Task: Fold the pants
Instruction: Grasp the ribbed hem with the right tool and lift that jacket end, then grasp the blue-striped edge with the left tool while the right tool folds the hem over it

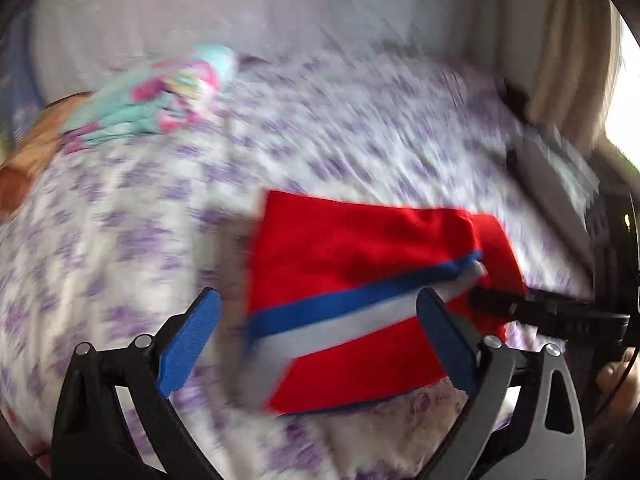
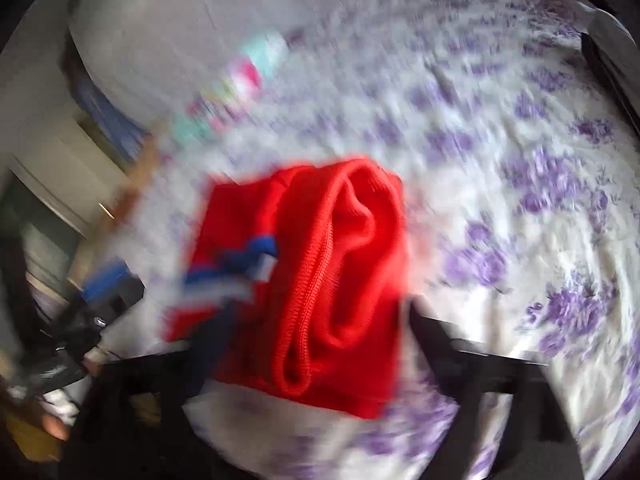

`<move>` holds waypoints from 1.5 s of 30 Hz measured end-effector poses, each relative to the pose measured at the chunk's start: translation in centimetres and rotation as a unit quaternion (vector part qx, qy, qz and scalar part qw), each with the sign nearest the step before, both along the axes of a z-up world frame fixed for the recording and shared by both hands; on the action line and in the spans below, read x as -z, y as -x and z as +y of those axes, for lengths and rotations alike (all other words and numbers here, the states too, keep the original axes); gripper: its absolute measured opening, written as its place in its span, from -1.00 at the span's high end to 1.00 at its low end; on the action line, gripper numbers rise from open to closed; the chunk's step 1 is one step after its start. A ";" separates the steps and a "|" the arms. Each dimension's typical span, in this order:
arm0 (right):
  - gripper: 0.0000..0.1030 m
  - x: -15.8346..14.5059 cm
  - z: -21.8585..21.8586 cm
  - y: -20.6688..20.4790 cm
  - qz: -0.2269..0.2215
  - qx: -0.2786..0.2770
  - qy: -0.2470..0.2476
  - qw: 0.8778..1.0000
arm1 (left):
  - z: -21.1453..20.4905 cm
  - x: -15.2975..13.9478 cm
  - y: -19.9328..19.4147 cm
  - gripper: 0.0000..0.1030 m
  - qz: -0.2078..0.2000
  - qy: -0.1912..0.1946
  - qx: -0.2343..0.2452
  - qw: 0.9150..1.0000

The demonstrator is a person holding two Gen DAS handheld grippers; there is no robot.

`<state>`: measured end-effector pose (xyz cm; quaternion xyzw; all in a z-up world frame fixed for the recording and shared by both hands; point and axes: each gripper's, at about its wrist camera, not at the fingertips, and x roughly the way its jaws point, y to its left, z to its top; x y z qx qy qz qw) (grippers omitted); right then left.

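Red pants, folded small, blue and white stripe up, on the flowered bed sheet. My left tool stands wide, empty, the pants just beyond and between its fingers. My right tool also spread wide; pants bundle lies between its fingers, grip unclear through blur.
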<state>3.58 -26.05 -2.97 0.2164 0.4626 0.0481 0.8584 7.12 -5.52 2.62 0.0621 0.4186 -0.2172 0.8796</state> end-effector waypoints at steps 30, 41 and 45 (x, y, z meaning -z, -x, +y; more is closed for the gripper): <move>0.10 2.9 -2.4 -3.9 0.011 -0.068 -0.194 0.979 | 1.7 7.3 -11.2 -0.88 0.256 0.213 0.056 0.941; 0.31 -1.4 -2.6 -0.4 -0.044 -0.100 -0.194 0.975 | 1.4 2.9 -6.6 -0.66 0.232 0.226 0.107 0.940; 0.31 1.7 -4.3 -0.6 -0.008 -0.067 -0.224 0.972 | 1.7 7.3 -7.5 -0.66 0.296 0.226 0.078 0.925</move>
